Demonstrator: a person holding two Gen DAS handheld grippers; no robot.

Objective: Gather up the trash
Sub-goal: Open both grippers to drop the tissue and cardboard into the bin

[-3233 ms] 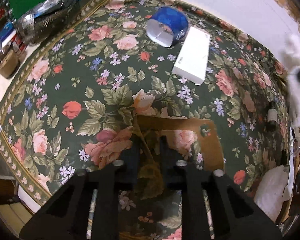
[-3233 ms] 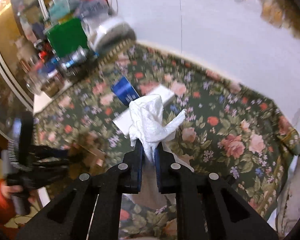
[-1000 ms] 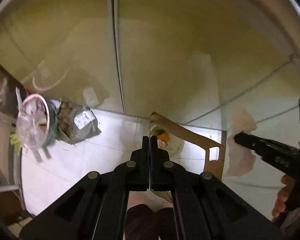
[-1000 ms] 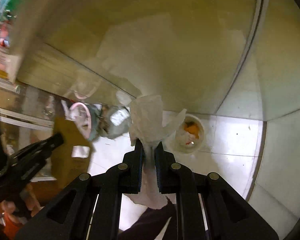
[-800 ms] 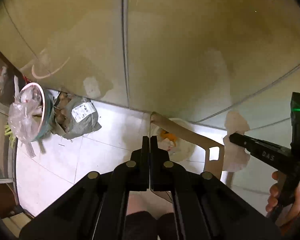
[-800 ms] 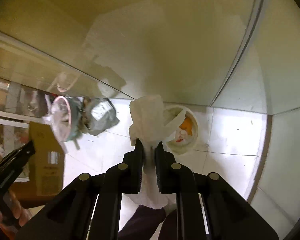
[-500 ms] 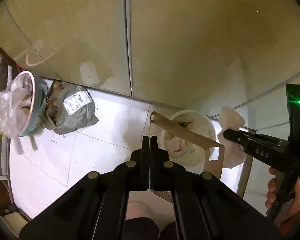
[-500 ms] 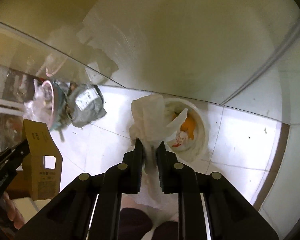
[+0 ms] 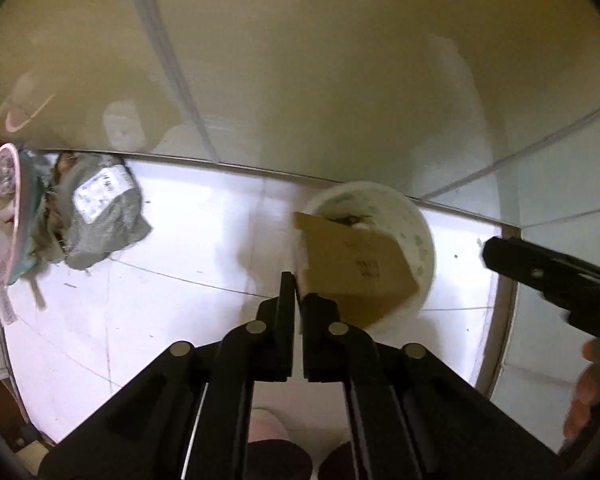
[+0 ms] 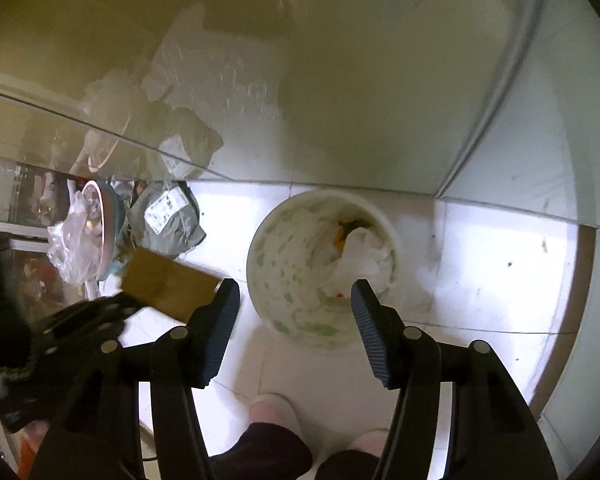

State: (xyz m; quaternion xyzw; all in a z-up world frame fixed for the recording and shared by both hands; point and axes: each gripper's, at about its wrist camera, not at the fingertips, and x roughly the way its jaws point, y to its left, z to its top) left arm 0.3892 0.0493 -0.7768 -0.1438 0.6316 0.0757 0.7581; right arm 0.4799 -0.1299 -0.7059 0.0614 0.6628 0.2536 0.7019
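The white bin [image 10: 284,280] sits mid-frame on the floor, with a crumpled tissue [image 10: 360,256] inside; the stuff under it is hard to make out. The right gripper [image 10: 294,300] is spread wide, holding nothing. The left gripper [image 9: 298,280] pinches the cardboard piece [image 9: 356,268], which covers part of the bin; text on it is unreadable.

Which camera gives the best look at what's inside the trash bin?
The right wrist view. It looks straight down into the bin, showing white tissue and something orange inside, between the open right gripper fingers. In the left wrist view, the cardboard by the left gripper covers most of the opening.
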